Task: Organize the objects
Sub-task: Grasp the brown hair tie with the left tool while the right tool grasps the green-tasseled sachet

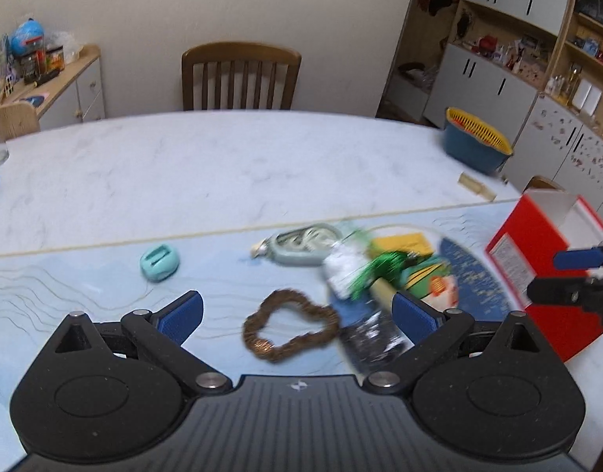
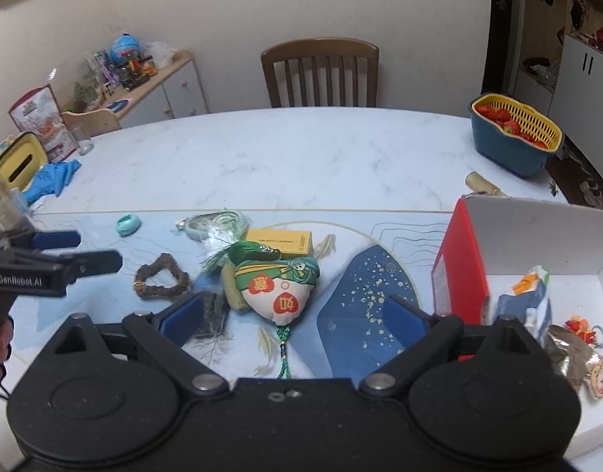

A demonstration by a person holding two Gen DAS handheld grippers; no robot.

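on the blue mat (image 2: 364, 314) at the near edge of the marble table (image 2: 281, 157) there's a little heap of stuff: a heart-shaped stuffed sachet (image 2: 275, 289) with green tassels, a yellow box (image 2: 281, 242) right behind it, a brown braided ring (image 2: 161, 277) off to its left, a mint round thing (image 2: 127, 224) further back-left, and a grey-green oval case (image 1: 301, 246) behind the pile. the left gripper (image 1: 297, 314) hangs over the brown ring with its jaws spread wide, nothing in them. the right gripper (image 2: 293, 312) is over the sachet, also wide open and not holding anything. to the right sits a red box (image 2: 462, 263) with a white inside, already holding a small carton (image 2: 527, 295) and a couple of keychains (image 2: 600, 373). left view is blurry around the pile so can't make out much detail there. a blue and yellow strainer basket (image 2: 513, 137) sits at the far right of the table, wooden chair (image 2: 321, 72) behind it
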